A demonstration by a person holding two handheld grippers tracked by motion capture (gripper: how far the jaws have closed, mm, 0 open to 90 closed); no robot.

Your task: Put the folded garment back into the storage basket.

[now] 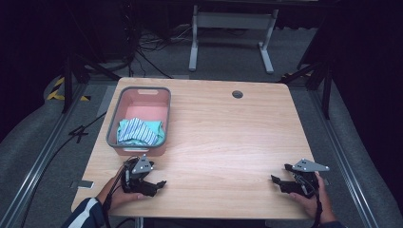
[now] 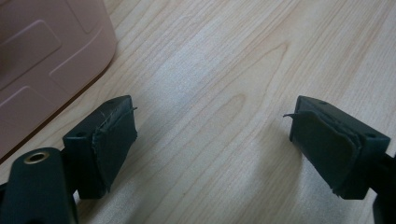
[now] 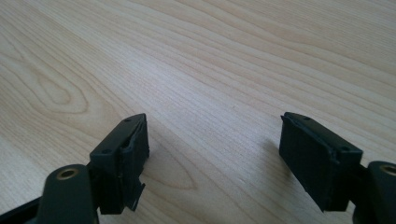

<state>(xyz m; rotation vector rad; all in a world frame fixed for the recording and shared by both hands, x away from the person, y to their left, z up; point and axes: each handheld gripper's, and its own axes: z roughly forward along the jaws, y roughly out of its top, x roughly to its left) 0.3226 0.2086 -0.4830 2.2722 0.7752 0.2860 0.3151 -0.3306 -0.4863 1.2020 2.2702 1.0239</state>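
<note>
A pink basket [image 1: 142, 97] with a grey rim stands on the left half of the wooden table [image 1: 228, 128]. Inside it lies a bundle of teal and blue-striped cloth [image 1: 140, 131]. My left gripper [image 1: 154, 185] rests near the table's front edge, just in front of the basket, open and empty. In the left gripper view its jaws [image 2: 212, 140] stand wide apart over bare wood, with the basket's pink wall [image 2: 46, 60] at upper left. My right gripper [image 1: 281, 181] sits at the front right, open and empty; its jaws [image 3: 212, 158] frame only wood grain.
A round cable hole [image 1: 237, 94] sits near the table's far edge. Beyond the table stand a white metal frame [image 1: 233, 28] and loose cables [image 1: 147, 52] on grey floor. Dark stands flank both sides.
</note>
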